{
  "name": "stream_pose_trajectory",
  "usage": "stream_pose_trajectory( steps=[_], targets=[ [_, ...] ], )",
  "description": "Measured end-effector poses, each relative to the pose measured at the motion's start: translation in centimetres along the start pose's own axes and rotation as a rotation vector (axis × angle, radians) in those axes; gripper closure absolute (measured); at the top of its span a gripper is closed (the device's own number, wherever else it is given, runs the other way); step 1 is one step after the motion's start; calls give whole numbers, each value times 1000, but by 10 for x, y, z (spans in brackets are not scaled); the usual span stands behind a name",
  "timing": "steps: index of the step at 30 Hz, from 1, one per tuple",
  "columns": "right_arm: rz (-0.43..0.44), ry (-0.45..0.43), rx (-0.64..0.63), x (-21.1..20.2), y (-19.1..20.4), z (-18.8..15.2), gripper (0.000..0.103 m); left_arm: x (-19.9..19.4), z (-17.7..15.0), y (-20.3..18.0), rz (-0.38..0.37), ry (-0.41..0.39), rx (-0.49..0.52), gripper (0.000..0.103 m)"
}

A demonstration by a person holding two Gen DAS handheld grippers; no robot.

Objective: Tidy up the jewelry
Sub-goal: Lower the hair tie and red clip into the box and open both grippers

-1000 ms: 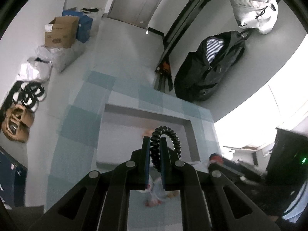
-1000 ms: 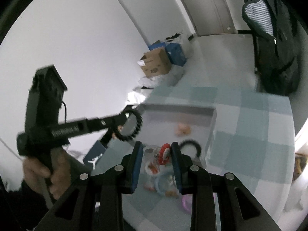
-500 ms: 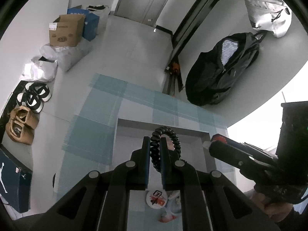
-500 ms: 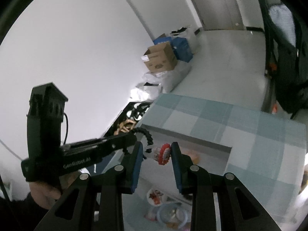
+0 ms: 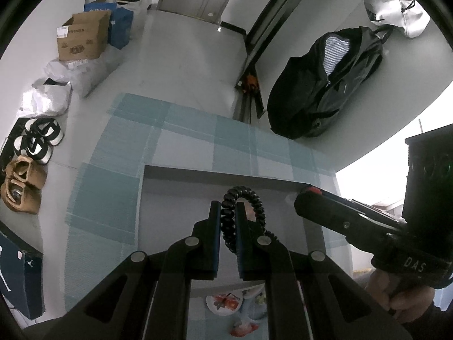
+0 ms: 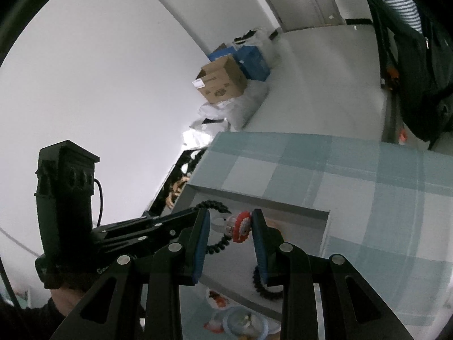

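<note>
My left gripper (image 5: 227, 212) is shut on a black spiral hair tie (image 5: 247, 198), held above a grey box (image 5: 170, 206) on the checked cloth. It also shows in the right wrist view (image 6: 212, 206). My right gripper (image 6: 230, 223) is shut on a red and white ring-like piece (image 6: 240, 226) with a clear loop, also over the grey box (image 6: 322, 226). The right gripper reaches in from the right in the left wrist view (image 5: 308, 195). A second black spiral tie (image 6: 266, 290) lies in the box by the right finger.
Loose jewelry and a round badge (image 5: 223, 301) lie on the blue checked cloth (image 5: 107, 198) in front of the box. A blue ring with small pieces (image 6: 245, 321) lies there too. On the floor beyond are cardboard boxes (image 5: 82, 39), shoes (image 5: 22, 181) and a black backpack (image 5: 325, 85).
Both grippers have moved forward and down over the grey box, each still holding its piece. They have come closer together.
</note>
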State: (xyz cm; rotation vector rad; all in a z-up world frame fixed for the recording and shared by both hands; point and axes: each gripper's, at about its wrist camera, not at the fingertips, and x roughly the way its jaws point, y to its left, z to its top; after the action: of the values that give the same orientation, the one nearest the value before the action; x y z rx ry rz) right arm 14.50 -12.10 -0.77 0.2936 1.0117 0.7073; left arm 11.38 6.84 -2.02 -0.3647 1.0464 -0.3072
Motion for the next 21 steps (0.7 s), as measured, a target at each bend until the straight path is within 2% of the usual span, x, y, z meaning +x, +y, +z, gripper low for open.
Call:
stream_pose_trajectory(
  steps=[3, 6, 7, 10, 12, 13, 21],
  targets=[
    [-30, -2, -7, 1, 1, 0, 72, -1, 1, 1, -7, -13, -25, 98],
    [-75, -9, -10, 4, -2, -1, 72, -1, 2, 4, -72, 0, -42, 97],
    [-70, -6, 3, 4, -4, -1, 72, -2, 2, 4, -71, 1, -47, 97],
    [-46, -21, 40, -2, -9, -1, 58, 0, 1, -2, -48, 15, -19, 83],
    [-48, -50, 33, -10, -7, 0, 43, 2, 0, -5, -39, 21, -13, 66],
    [-57, -61, 27, -12, -6, 0, 43, 2, -1, -5, -36, 18, -15, 64],
    [-60, -88, 11, -25, -6, -4, 36, -17, -3, -6, -23, -45, 4, 63]
  ],
)
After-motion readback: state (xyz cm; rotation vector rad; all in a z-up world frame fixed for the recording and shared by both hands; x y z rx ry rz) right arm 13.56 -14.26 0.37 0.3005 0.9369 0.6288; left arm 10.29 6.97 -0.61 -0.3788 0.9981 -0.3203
